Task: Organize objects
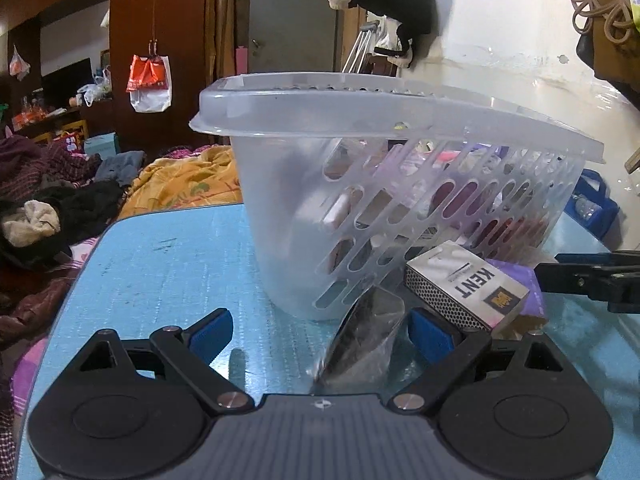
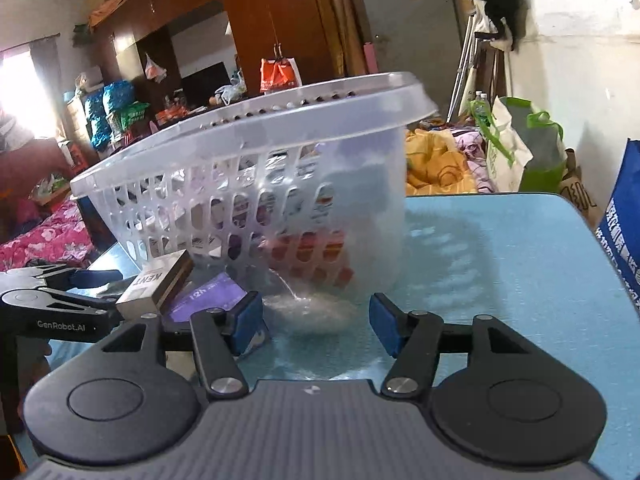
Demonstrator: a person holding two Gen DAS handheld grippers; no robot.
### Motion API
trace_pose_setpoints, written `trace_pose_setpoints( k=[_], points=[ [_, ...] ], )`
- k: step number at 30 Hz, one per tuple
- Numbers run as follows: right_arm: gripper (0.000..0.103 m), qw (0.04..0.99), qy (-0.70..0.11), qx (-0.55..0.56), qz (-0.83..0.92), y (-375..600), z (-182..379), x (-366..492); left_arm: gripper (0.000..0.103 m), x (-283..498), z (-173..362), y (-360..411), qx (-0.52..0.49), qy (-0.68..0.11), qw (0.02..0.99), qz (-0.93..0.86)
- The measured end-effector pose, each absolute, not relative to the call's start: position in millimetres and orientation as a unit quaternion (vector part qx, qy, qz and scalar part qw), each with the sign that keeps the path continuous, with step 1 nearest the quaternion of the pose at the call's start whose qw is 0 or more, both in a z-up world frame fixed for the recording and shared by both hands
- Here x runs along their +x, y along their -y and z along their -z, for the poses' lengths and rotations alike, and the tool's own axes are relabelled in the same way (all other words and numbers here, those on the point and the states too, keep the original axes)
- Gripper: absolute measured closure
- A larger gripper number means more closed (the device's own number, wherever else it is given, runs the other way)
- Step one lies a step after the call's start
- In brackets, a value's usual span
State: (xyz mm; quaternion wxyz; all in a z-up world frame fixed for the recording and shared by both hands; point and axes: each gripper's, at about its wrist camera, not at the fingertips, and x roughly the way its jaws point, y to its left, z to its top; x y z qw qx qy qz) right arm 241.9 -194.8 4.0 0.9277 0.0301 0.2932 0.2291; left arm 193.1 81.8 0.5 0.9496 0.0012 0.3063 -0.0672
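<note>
A clear perforated plastic basket [image 1: 400, 148] holding several packets stands on the blue table [image 1: 168, 264]; it also shows in the right wrist view [image 2: 256, 168]. A KENT cigarette box [image 1: 466, 284] lies on a purple packet [image 1: 528, 280] in front of it, also seen from the right wrist [image 2: 154, 284], with the purple packet [image 2: 208, 300]. My left gripper [image 1: 320, 334] is open around a clear plastic packet with dark contents [image 1: 366, 340], not gripping it. My right gripper [image 2: 316, 320] is open with a clear crumpled bag [image 2: 312, 312] between its fingers.
A bed with yellow and dark bedding [image 1: 180, 184] lies beyond the table's far edge. A blue box [image 1: 592, 200] stands behind the basket. Shopping bags [image 2: 520, 148] and a blue bag [image 2: 624, 216] stand to the right of the table.
</note>
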Motion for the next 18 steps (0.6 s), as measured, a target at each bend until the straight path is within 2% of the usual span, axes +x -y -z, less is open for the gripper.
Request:
trace_pose_setpoints(
  k=[2, 5, 12, 15, 18],
  points=[
    [0.038, 0.927, -0.295, 0.031, -0.231, 194, -3, 242, 0.021, 190, 0, -83, 0.003, -0.309, 0.948, 0.071],
    [0.038, 0.930, -0.292, 0.028, -0.223, 198, -4, 241, 0.031, 185, 0, -86, 0.008, -0.314, 0.946, 0.074],
    [0.040, 0.922, -0.300, 0.002, -0.245, 191, -3, 245, 0.031, 174, -2, -95, 0.019, -0.303, 0.950, 0.078],
    [0.041, 0.922, -0.296, -0.013, -0.250, 186, -3, 245, 0.024, 174, -2, -96, 0.015, -0.302, 0.949, 0.088],
    [0.041, 0.922, -0.294, -0.025, -0.249, 184, -3, 243, 0.024, 176, 0, -94, 0.024, -0.311, 0.946, 0.092]
  ],
)
